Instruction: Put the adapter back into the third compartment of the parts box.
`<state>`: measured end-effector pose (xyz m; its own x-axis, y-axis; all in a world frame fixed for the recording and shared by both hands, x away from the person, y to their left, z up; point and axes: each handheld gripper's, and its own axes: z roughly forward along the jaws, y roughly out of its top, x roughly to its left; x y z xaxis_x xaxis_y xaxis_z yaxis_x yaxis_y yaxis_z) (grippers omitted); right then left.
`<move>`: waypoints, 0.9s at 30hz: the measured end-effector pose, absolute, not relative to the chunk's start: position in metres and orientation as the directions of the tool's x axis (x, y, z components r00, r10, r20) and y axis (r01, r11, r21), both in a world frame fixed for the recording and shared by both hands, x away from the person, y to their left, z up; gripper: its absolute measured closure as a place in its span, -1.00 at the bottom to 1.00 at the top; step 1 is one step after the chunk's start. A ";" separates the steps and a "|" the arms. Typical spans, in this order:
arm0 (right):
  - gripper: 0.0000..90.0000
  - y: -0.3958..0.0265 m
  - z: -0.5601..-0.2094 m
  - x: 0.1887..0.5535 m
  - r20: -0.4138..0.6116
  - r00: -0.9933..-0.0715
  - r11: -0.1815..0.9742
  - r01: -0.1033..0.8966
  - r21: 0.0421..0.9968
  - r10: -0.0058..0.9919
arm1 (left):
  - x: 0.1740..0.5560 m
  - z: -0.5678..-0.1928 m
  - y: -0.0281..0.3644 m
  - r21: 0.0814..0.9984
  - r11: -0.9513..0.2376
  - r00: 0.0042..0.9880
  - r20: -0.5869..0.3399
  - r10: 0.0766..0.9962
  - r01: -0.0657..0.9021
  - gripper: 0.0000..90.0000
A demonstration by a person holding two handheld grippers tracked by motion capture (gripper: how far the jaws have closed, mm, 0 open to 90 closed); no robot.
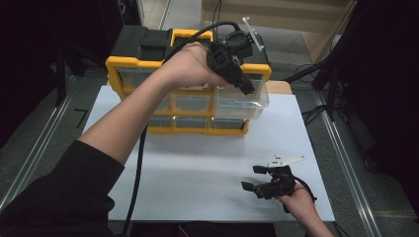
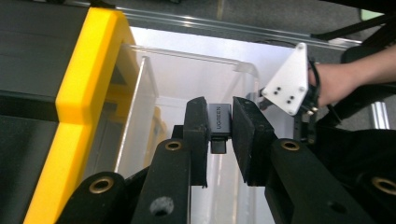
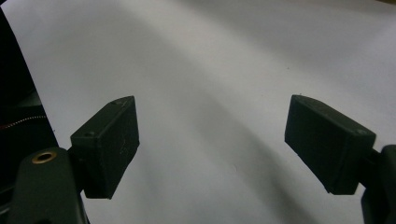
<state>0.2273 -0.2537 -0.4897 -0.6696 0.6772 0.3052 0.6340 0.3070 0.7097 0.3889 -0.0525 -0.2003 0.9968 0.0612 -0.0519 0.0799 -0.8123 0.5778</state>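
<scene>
A person's left gripper (image 1: 245, 85) hangs over the pulled-out clear drawer (image 1: 242, 101) at the top right of a yellow organiser (image 1: 114, 66), which stands at 12 o'clock on the white tabletop (image 1: 197, 163); its jaws are clenched on a small dark adapter (image 2: 219, 125), seen in the left gripper view pinched squarely between the two pads, its plug end pointing back toward the gripper body, its lettered face toward the camera; below and beyond it lies the drawer's open trough. The right gripper (image 1: 253, 177) rests low at 4 o'clock on the tabletop, well apart from the organiser; its jaws stand released with nothing between them, bare white surface beyond.

The step in hand appears to be dropping the adapter into the drawer; to do it well, the jaws should be brought down inside the clear walls, centred between them, before letting go, so the piece neither strikes the rim nor bounces out; a slow, even opening would let it fall flat, and the drawer, jutting unsupported, is best not pressed on.
</scene>
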 end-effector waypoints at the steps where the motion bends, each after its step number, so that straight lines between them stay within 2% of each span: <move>1: -0.64 -0.254 -0.490 0.227 0.305 -0.670 0.307 0.634 0.710 0.677 | 0.389 -0.202 -0.053 0.580 -0.811 0.997 -0.048 0.062 0.078 0.72; 13: -0.64 -0.254 -0.490 0.228 0.305 -0.669 0.307 0.634 0.709 0.678 | 0.393 -0.214 -0.054 0.571 -0.815 0.995 -0.053 0.086 0.101 0.70; 14: -0.64 -0.254 -0.490 0.228 0.305 -0.669 0.306 0.634 0.710 0.678 | 0.393 -0.213 -0.054 0.575 -0.812 0.995 -0.051 0.089 0.102 0.50; 15: -0.64 -0.254 -0.490 0.228 0.305 -0.669 0.306 0.634 0.710 0.678 | 0.394 -0.212 -0.053 0.578 -0.808 0.994 -0.064 0.089 0.110 0.50; 18: -0.64 -0.254 -0.490 0.227 0.305 -0.669 0.307 0.634 0.710 0.678 | 0.394 -0.207 -0.047 0.602 -0.790 0.993 -0.059 0.100 0.115 0.10; 22: -0.64 -0.255 -0.489 0.226 0.301 -0.670 0.306 0.631 0.713 0.679 | 0.396 -0.199 -0.036 0.615 -0.778 0.991 -0.049 0.127 0.130 -0.08; 27: -0.64 -0.255 -0.489 0.226 0.302 -0.667 0.302 0.632 0.714 0.681 | 0.399 -0.187 -0.017 0.643 -0.747 0.983 -0.056 0.174 0.169 -0.12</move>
